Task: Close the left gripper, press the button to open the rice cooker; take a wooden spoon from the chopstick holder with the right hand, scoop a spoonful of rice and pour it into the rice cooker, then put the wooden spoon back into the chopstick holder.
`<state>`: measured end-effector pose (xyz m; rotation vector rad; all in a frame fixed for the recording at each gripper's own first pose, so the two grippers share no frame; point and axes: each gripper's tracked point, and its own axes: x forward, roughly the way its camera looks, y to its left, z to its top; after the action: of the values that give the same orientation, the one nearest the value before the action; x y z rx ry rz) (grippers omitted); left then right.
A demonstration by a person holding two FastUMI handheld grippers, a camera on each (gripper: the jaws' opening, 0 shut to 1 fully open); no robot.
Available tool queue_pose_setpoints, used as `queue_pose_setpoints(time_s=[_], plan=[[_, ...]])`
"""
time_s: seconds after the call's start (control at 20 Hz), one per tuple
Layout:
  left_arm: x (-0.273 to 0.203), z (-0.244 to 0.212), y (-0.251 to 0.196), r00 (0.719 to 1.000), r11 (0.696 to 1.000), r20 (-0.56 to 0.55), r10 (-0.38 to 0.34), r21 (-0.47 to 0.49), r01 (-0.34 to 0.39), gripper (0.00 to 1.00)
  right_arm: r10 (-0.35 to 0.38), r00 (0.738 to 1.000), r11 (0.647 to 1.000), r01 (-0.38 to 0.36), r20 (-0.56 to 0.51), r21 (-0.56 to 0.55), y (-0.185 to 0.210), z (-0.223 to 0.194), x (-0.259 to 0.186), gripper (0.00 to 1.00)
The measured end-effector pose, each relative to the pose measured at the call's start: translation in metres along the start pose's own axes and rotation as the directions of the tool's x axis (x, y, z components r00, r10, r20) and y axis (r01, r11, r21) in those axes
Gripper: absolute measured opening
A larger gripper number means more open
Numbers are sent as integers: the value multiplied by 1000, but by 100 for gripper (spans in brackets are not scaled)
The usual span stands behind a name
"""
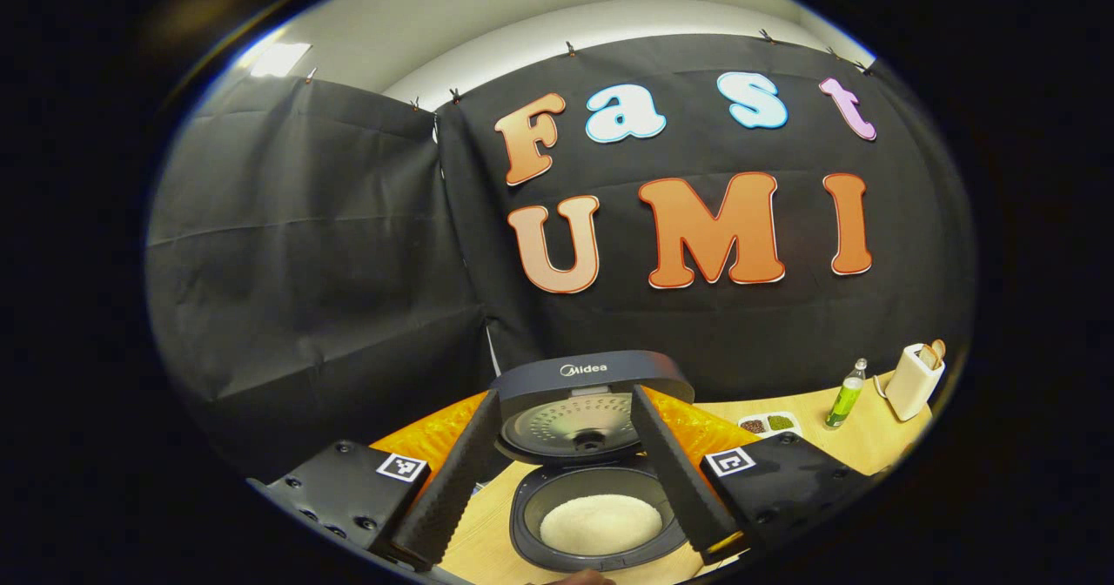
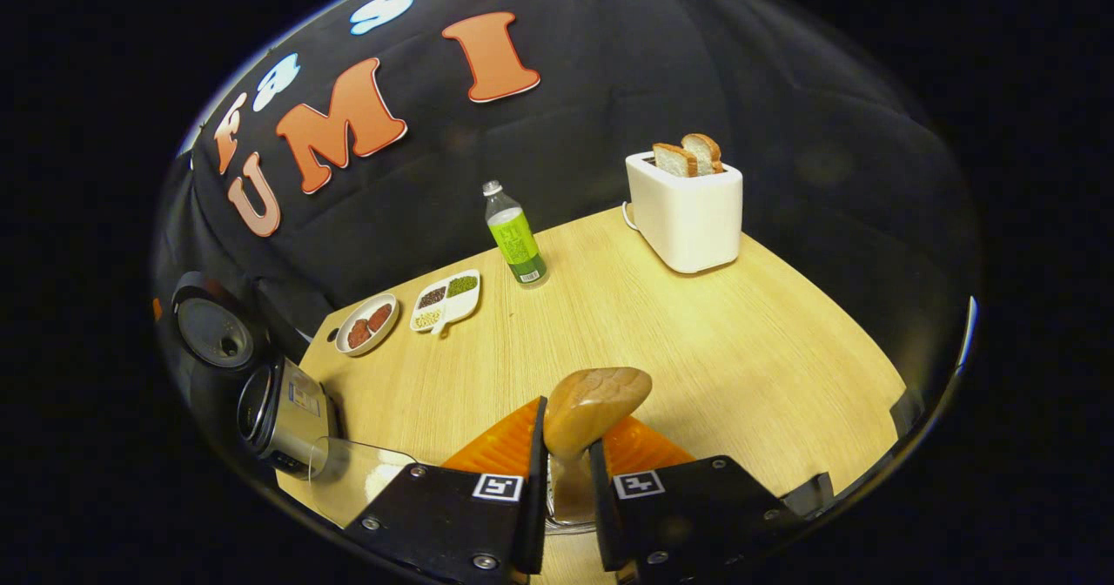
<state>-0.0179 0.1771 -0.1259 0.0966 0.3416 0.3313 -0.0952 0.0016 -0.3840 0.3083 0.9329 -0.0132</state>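
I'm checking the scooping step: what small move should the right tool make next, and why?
Probably swing the right tool left toward the clear rice container: it grips the wooden spoon, whose bowl looks empty, and the rice cooker stands open. Whether a scoop already went in, I cannot tell.

Rice cooker (image 1: 592,472) open below left gripper (image 1: 579,502), lid upright, white rice (image 1: 600,524) inside; wooden spoon (image 2: 594,406) clamped between right gripper (image 2: 566,467) fingers, bowl forward.
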Motion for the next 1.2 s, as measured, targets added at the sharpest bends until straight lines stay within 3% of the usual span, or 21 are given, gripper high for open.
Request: queue_pose_setpoints(time_s=[0.05,0.1,0.15,0.25,0.3,0.35,0.45,0.5,0.65,0.8,0.85,0.9,1.0,1.2], plan=[[2,2,2,1000,1000,4,4,-1,-4,93,-11,1000,1000,11,-5,1,-4,1,-3,25],[5,7,3,1000,1000,11,8,-2,-8,93,-24,1000,1000,24,-5,7,-8,2,-5,19],[7,11,6,1000,1000,20,13,-4,-13,93,-28,1000,1000,28,-5,10,-12,2,-9,32],[14,22,10,999,1000,44,21,-5,-21,93,-29,1000,1000,29,6,2,-17,4,-15,41],[19,28,10,998,1000,52,22,-6,-21,93,-36,999,999,36,6,0,-21,5,-19,51],[25,34,9,998,1000,59,14,-12,-13,100,-43,999,999,43,11,-1,-24,7,-22,56],[38,50,7,998,1000,69,0,-23,2,100,-63,997,998,64,44,-5,-30,18,-31,67],[46,60,6,997,1000,77,-5,-25,7,93,-73,995,997,73,65,-7,-33,26,-36,72],[77,73,-8,998,999,53,-42,-29,43,93,-91,987,995,94,134,-17,-40,52,-55,78],[113,58,-10,998,998,-45,-42,-49,40,95,-99,976,994,104,195,-18,-43,76,-74,79],[122,45,-21,991,995,-105,-82,-63,76,98,-99,972,994,105,211,-19,-43,83,-80,79],[129,31,-31,981,992,-163,-108,-80,96,93,-101,969,994,109,226,-19,-43,87,-84,79],[136,-2,-34,948,989,-293,-128,-114,98,93,-101,964,994,109,245,-21,-43,93,-91,79],[133,-13,-37,937,987,-320,-143,-112,113,100,-108,960,993,118,259,-21,-45,94,-97,79]])
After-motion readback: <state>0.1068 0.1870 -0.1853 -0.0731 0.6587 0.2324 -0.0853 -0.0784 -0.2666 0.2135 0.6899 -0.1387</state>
